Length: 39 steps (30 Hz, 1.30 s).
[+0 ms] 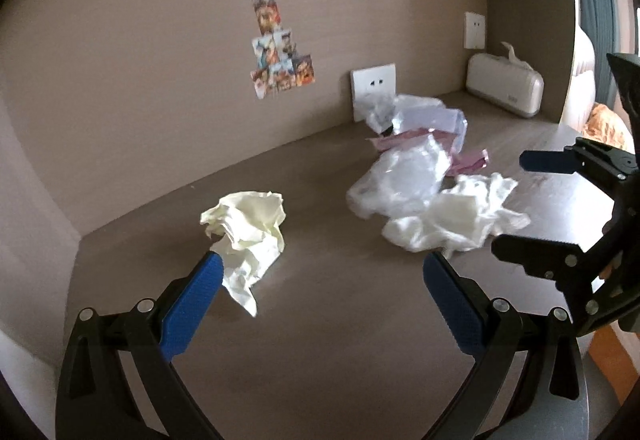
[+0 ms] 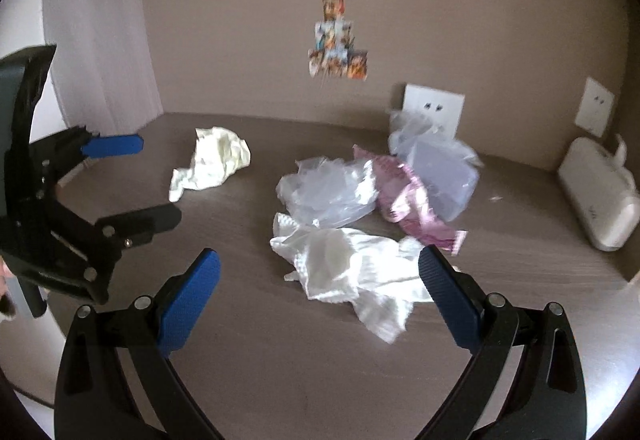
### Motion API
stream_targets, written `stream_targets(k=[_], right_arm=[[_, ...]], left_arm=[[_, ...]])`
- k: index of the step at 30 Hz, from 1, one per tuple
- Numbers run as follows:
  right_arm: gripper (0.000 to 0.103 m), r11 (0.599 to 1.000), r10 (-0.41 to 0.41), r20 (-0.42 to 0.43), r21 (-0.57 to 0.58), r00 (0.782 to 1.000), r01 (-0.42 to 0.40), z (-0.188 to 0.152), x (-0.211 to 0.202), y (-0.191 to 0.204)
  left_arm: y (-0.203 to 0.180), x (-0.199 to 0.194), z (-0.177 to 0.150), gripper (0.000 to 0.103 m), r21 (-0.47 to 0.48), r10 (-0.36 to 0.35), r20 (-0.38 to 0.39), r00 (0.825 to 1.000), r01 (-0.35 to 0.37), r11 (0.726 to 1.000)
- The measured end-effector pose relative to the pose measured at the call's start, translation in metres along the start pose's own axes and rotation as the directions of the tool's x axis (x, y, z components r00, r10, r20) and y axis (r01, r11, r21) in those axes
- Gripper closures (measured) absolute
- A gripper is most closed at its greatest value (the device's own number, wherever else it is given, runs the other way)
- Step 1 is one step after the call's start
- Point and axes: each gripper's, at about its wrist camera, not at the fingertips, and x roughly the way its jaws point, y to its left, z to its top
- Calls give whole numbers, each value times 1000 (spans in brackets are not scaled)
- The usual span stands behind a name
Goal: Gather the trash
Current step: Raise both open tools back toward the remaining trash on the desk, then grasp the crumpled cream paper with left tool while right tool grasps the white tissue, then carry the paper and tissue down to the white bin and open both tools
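nothing looks collected yet, judging by how the trash lies: every piece sits loose on the brown desk [image 1: 320,340], and no bin or bag to receive it shows in either view. the left gripper [image 1: 320,272] has its jaws spread wide and holds nothing, though its left pad sits right at the edge of the yellowish crumpled tissue [image 1: 248,228], which lies apart from the rest toward the left side of the desk. the right gripper [image 2: 320,268] is likewise spread and empty, poised over the white crumpled tissue [image 2: 352,272] at the near edge of the main heap. behind that tissue lie the clear plastic bag [image 2: 328,188], the pink wrapper [image 2: 408,200] and a second clear wrapper [image 2: 440,168] against the wall socket [image 2: 434,108]. so all pieces remain to be picked up, most likely one tissue per claw first. the left wrist view alone shows something orange [image 1: 606,124] past the desk's right end; the right wrist view alone shows the white curtain [image 2: 100,52] at the left and the pink wrapper's full length. the white tissue box [image 2: 600,200] appears in both.
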Motion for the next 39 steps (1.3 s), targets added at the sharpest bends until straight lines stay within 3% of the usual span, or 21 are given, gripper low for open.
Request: stream_targets(k=[13, 15, 17, 20, 21, 23, 24, 25, 28, 32, 39], right_arm=[[4, 1000, -15, -105, -8, 994, 14, 9, 49, 1], [7, 1000, -18, -122, -4, 992, 17, 9, 54, 0], [10, 1000, -27, -145, -1, 989, 27, 8, 59, -1], [27, 999, -29, -190, 9, 981, 32, 4, 65, -4], [34, 999, -32, -198, 12, 980, 35, 4, 66, -5], [45, 999, -44, -192, 12, 980, 48, 3, 64, -7], [55, 998, -50, -192, 16, 980, 54, 3, 63, -9], [74, 998, -64, -190, 15, 980, 68, 3, 61, -10], [87, 996, -83, -182, 7, 980, 86, 0, 56, -14], [88, 995, -99, -171, -39, 980, 94, -5, 46, -5], [88, 998, -66, -131, -19, 989, 65, -4, 9, 5]], left_arm=[[40, 62, 6, 6, 18, -99, -75, 992, 100, 995], [42, 70, 6, 18, 21, -129, -103, 986, 132, 991], [42, 79, 5, 21, 31, -138, -133, 981, 143, 989], [40, 86, 2, 41, 61, -138, -152, 979, 148, 987], [39, 88, 2, 53, 67, -141, -157, 978, 153, 986], [39, 93, 1, 68, 65, -151, -178, 972, 165, 984], [39, 93, 1, 76, 55, -169, -176, 970, 181, 982], [38, 94, 1, 89, 53, -169, -177, 970, 180, 982], [34, 93, 1, 94, 68, -159, -169, 973, 172, 983], [29, 81, 0, 96, 64, -155, -147, 977, 166, 984], [19, 41, 3, 96, 40, -127, -117, 985, 132, 990]])
